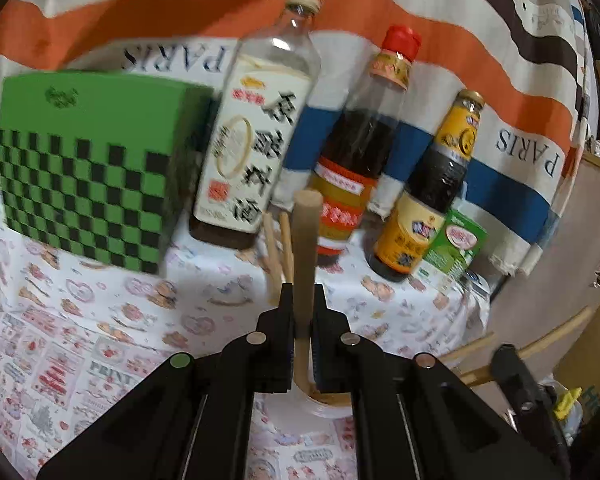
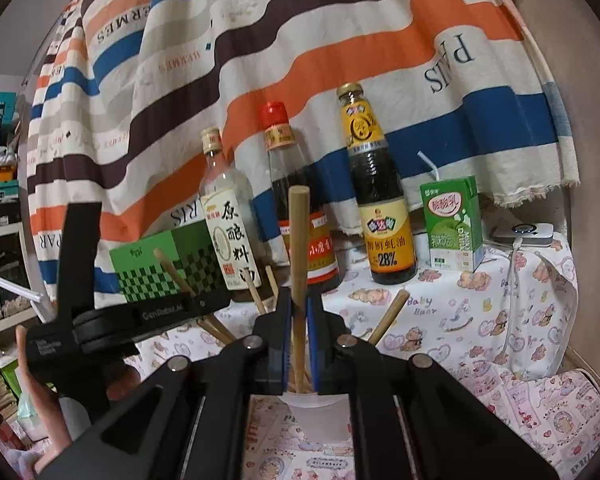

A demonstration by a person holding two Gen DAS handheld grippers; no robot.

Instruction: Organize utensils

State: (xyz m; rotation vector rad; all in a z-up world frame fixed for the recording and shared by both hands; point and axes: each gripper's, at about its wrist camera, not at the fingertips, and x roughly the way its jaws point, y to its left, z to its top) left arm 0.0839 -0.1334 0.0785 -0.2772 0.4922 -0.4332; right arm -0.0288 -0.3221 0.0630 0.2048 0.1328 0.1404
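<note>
My left gripper [image 1: 303, 294] is shut on a thick wooden utensil handle [image 1: 305, 248] that stands upright, its lower end in a clear cup [image 1: 324, 404] just below the jaws. Thin wooden chopsticks [image 1: 276, 252] lean behind it. My right gripper [image 2: 299, 304] is shut on a wooden utensil handle [image 2: 299, 236] that also stands upright over a clear cup [image 2: 314, 408]. More wooden handles [image 2: 388, 316] and chopsticks [image 2: 256, 292] lean out of that cup. The left gripper's body [image 2: 112, 312] shows at the left of the right wrist view.
A green checkered box [image 1: 88, 168], a clear bottle [image 1: 256, 132], a red-capped sauce bottle [image 1: 352, 152] and a yellow-labelled oyster sauce bottle [image 1: 428, 200] line the back of the patterned tablecloth [image 1: 100, 344]. A green drink carton [image 2: 454, 224] stands right. A striped cloth [image 2: 300, 40] hangs behind.
</note>
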